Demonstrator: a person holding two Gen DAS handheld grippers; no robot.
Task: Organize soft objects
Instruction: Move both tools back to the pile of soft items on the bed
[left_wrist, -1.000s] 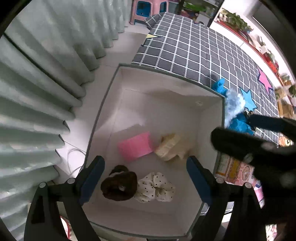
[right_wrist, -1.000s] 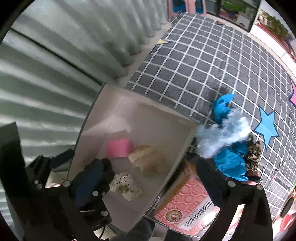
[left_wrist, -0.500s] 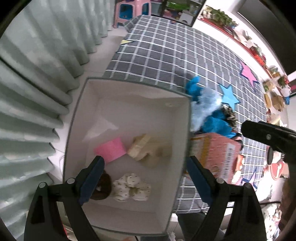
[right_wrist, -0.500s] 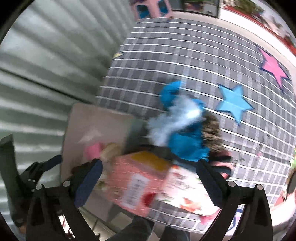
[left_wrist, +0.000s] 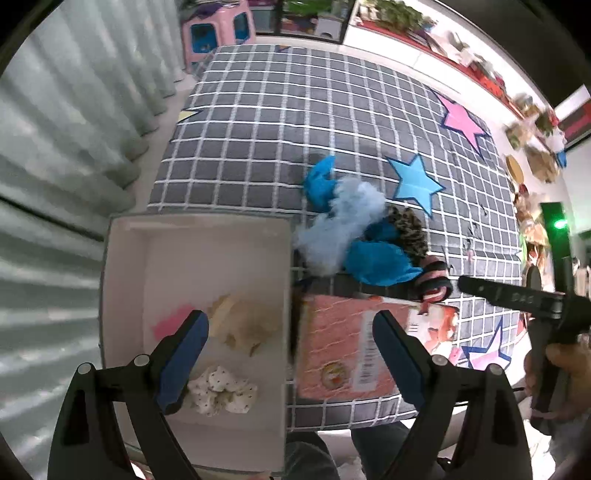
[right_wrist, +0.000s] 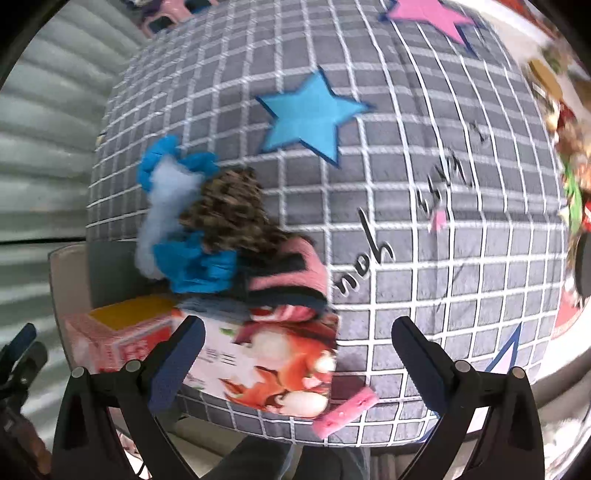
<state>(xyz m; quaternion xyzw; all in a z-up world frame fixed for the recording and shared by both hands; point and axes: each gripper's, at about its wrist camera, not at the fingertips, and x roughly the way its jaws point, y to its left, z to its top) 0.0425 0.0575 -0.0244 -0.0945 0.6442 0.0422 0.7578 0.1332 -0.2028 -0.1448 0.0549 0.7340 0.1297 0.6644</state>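
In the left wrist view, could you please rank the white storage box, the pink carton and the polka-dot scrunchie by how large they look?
1. White storage box, clearly largest.
2. Pink carton, beside the box on the checked mat.
3. Polka-dot scrunchie, smallest, lying inside the box.

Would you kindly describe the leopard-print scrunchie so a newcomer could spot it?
Start at the blue star on the grey checked mat. Just below-left lies a heap of soft things; the leopard-print scrunchie sits on it, the only brown spotted piece among blue, pale and pink-striped ones.
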